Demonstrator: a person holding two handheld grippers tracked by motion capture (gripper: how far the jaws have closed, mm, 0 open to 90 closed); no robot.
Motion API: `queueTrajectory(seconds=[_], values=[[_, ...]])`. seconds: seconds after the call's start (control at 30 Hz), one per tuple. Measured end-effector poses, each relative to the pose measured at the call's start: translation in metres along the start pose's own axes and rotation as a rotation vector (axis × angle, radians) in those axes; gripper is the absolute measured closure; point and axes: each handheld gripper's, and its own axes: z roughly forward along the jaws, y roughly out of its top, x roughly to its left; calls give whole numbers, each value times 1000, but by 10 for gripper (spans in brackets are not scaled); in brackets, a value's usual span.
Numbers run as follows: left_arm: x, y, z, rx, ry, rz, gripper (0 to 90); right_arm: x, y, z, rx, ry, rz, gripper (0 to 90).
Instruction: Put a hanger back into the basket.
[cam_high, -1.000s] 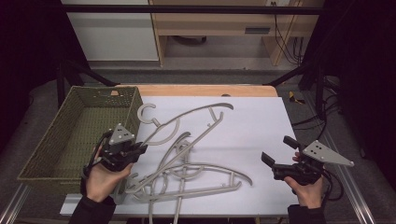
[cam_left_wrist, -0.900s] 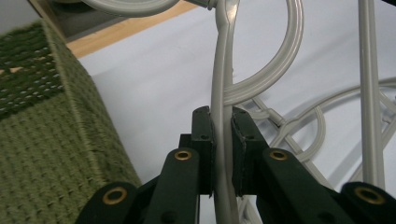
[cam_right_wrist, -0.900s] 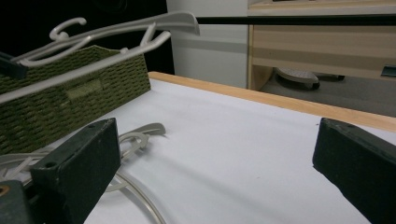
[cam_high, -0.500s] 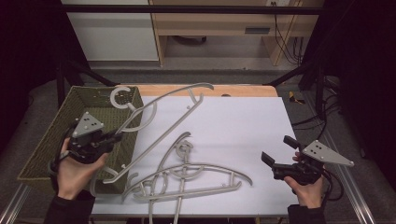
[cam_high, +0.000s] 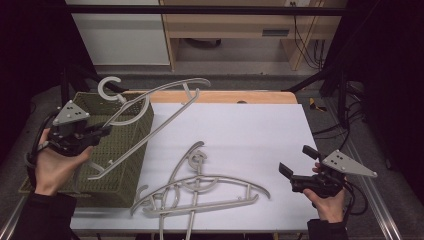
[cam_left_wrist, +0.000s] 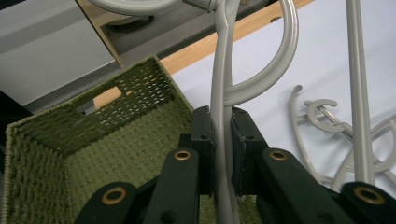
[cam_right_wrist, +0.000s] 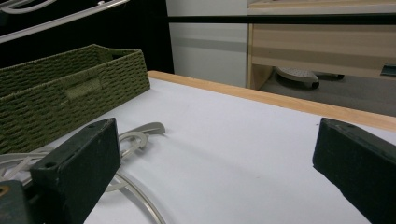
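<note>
Carrying a grey hanger (cam_high: 150, 107) up off the pile, the left hand-held gripper (cam_high: 102, 131) now sits above the green woven basket (cam_high: 135, 172) at the left edge of the worktop (cam_high: 260, 130). A second ago it was down among the hangers near the middle of the white surface; half a second ago it had already swung leftward with the hanger lifted. Its jaws are clamped tight on one thin arm of the hanger (cam_left_wrist: 219, 140), as the left gripper view shows, with the basket's (cam_left_wrist: 93, 154) open inside directly below. The hook end (cam_high: 107, 87) stands up past the basket's far rim and the long bar slants down across its near wall, so the hanger is not yet lying inside. This looks like the transport step nearly finished, with lowering and release to come; the hanger's length may catch the rim. The right hand-held gripper (cam_high: 297, 162) has not shifted: it rests at the right, jaws wide apart and empty. Several hangers (cam_high: 200, 190) remain tangled on the worktop.
</note>
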Motion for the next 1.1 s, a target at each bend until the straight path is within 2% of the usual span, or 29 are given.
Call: queueTrajectory(seconds=[0.07, 0.13, 0.17, 0.2, 0.33, 0.37, 0.4, 0.43, 0.47, 0.6, 0.9, 1.0, 1.1], values=[[12, -2, 2, -4, 3, -14, 814, 0, 0, 0, 2, -1, -2, 11], [16, -4, 2, -17, 6, -28, 814, 0, 0, 1, 1, -4, -3, 11], [18, -6, 0, -6, 23, -35, 814, 0, 0, 1, 1, -4, -3, 11], [22, -8, 1, -21, 21, -32, 814, 0, 0, 1, -1, -1, 2, 11], [37, -17, 1, -23, 45, -46, 814, -1, -1, 1, 9, -3, -1, 11], [45, -23, 2, -18, 56, -59, 814, 0, -1, 2, 11, -2, -7, 11], [45, -23, 2, -18, 56, -59, 814, 0, -1, 2, 11, -1, -5, 11], [52, -28, 3, -6, 76, -57, 814, 0, -1, 3, 11, -2, -5, 11], [52, -28, 3, -6, 76, -57, 814, 0, -1, 3, 11, -2, -5, 11], [67, -41, 6, 17, 106, -68, 814, 0, -2, 4, 11, 1, -3, 11], [90, -61, 9, 25, 151, -101, 815, 1, -2, 5, 19, 1, -1, 11], [96, -67, 8, 29, 173, -96, 816, 0, -2, 6, 19, 0, -6, 11], [102, -71, 7, 27, 176, -98, 816, 0, -3, 6, 21, 0, -3, 11]])
